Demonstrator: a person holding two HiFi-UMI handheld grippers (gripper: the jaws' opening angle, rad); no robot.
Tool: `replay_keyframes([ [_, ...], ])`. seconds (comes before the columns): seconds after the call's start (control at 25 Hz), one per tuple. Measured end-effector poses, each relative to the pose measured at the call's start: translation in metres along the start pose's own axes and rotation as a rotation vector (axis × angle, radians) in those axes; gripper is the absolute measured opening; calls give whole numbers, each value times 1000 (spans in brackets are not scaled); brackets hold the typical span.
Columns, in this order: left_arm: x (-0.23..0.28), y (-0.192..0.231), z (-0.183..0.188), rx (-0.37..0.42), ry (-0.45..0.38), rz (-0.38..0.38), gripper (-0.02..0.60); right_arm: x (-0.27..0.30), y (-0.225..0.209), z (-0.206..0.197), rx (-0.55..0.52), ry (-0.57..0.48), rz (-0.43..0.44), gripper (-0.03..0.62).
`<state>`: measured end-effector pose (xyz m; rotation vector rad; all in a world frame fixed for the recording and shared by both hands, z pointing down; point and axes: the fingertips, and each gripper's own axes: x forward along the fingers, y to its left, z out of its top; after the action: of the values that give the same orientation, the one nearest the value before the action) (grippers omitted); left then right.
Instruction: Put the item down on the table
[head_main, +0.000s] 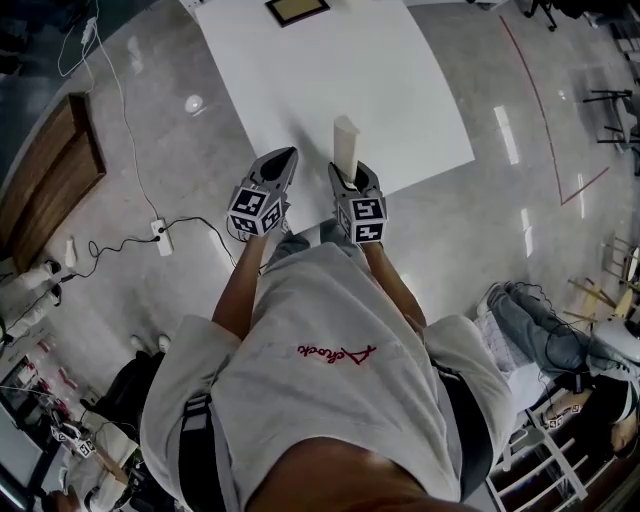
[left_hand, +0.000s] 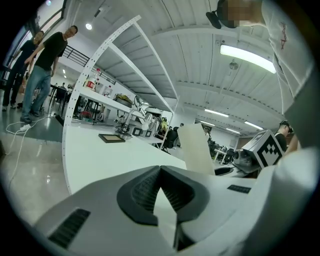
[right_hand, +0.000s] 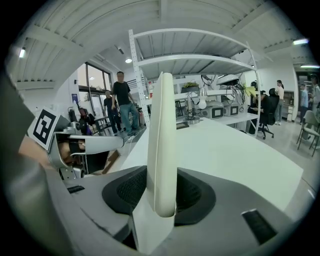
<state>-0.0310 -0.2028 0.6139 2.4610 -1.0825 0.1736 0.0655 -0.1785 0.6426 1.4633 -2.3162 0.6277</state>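
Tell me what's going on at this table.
A person stands at the near edge of a white table with a gripper in each hand. The right gripper is shut on a cream, flat item, held upright over the table's edge. Whether it touches the surface can't be told. The left gripper is shut and empty beside it. A small frame lies at the far end.

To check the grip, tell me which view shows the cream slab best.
The right gripper view: the cream slab stands upright, clamped in the right gripper, edge-on. The head view shows the slab small; the left gripper view, its broad face.
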Motion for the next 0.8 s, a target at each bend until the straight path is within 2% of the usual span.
replay_keyframes([
  [0.56, 0, 4, -20, -46, 24, 23, 18, 5, 7, -27, 10, 77, 36, 172],
  [0.8, -1, 9, -23, -55, 34, 32, 20, 29, 9, -24, 33, 64, 73, 172],
])
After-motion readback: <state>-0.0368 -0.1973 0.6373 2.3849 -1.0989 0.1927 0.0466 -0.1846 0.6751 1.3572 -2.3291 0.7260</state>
